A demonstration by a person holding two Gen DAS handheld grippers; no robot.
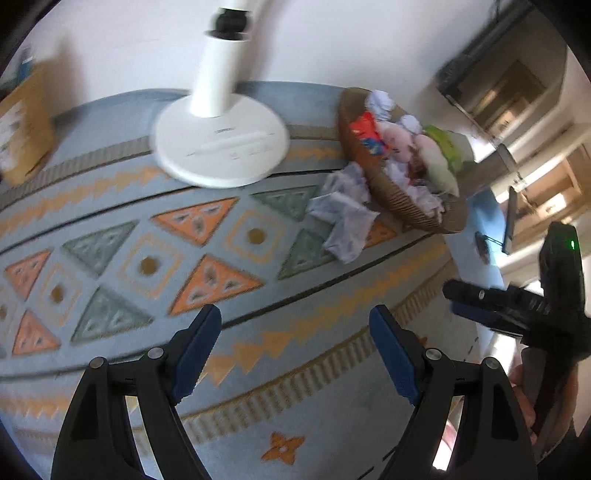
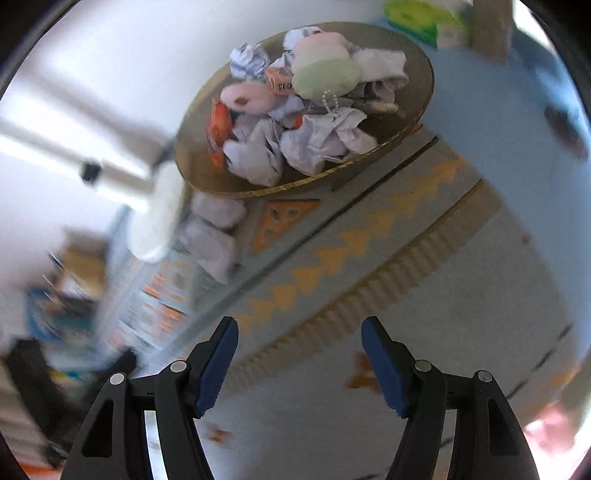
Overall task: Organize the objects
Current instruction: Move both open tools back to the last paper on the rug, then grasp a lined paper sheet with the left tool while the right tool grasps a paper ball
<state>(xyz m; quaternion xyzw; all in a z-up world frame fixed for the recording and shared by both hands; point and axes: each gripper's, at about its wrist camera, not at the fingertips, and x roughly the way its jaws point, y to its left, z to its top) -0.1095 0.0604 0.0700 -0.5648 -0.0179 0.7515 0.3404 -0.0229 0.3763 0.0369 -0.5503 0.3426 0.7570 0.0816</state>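
A round woven basket (image 1: 388, 192) (image 2: 421, 70) lies on a patterned rug (image 1: 258, 295) (image 2: 424, 280). It holds crumpled paper (image 2: 314, 140), pink and pale green plush toys (image 2: 325, 74) and an orange snack pack (image 2: 218, 125). Two crumpled paper balls (image 1: 343, 218) (image 2: 214, 236) lie on the rug beside the basket. My left gripper (image 1: 295, 350) hovers open over bare rug, well short of the paper. My right gripper (image 2: 299, 362) is open too, with nothing between its fingers; in the left wrist view it shows at the right (image 1: 476, 302).
A white fan base with its column (image 1: 221, 147) (image 2: 159, 221) stands on the rug beyond the paper. A cardboard box (image 1: 26, 129) sits at the far left. A green and white pack (image 2: 424, 22) lies past the basket. Doorways and furniture are at the right.
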